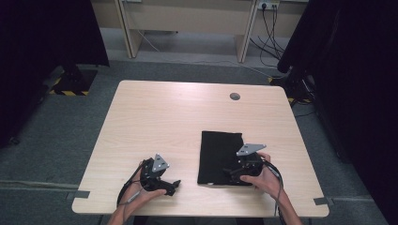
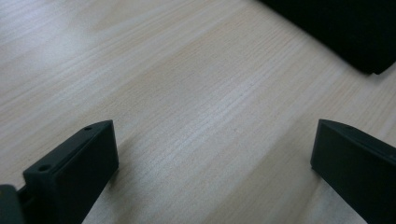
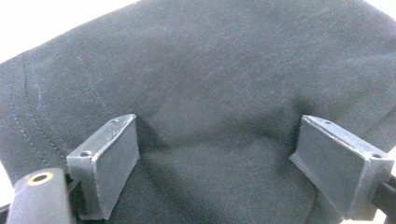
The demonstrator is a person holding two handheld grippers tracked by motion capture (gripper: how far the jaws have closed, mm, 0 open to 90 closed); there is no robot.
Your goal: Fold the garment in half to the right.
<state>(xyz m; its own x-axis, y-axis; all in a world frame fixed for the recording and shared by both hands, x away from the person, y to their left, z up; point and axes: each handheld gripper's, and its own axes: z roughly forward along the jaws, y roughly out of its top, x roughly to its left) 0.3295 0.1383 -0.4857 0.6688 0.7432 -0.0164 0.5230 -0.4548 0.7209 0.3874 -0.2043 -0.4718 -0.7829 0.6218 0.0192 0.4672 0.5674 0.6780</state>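
A black cloth [image 1: 217,150], folded into a flat rectangle, lies on the right half of the pale wooden table [image 1: 164,117]. My right gripper [image 1: 231,172] hovers low over the cloth's near right part. In the right gripper view, that gripper [image 3: 217,126] is open, its jaws wide apart over the dark fabric [image 3: 210,70], which puckers slightly between them. My left gripper [image 1: 174,185] stands near the table's front edge, left of the cloth. It [image 2: 215,135] is open over bare wood, with a corner of the cloth [image 2: 345,32] at the upper right.
A round grey cable hole [image 1: 234,96] sits near the table's far edge. Dark curtains [image 1: 356,70] hang at both sides. A desk frame [image 1: 187,23] and cables [image 1: 270,28] stand beyond the table. Grey tape [image 1: 324,201] marks the floor by the front corners.
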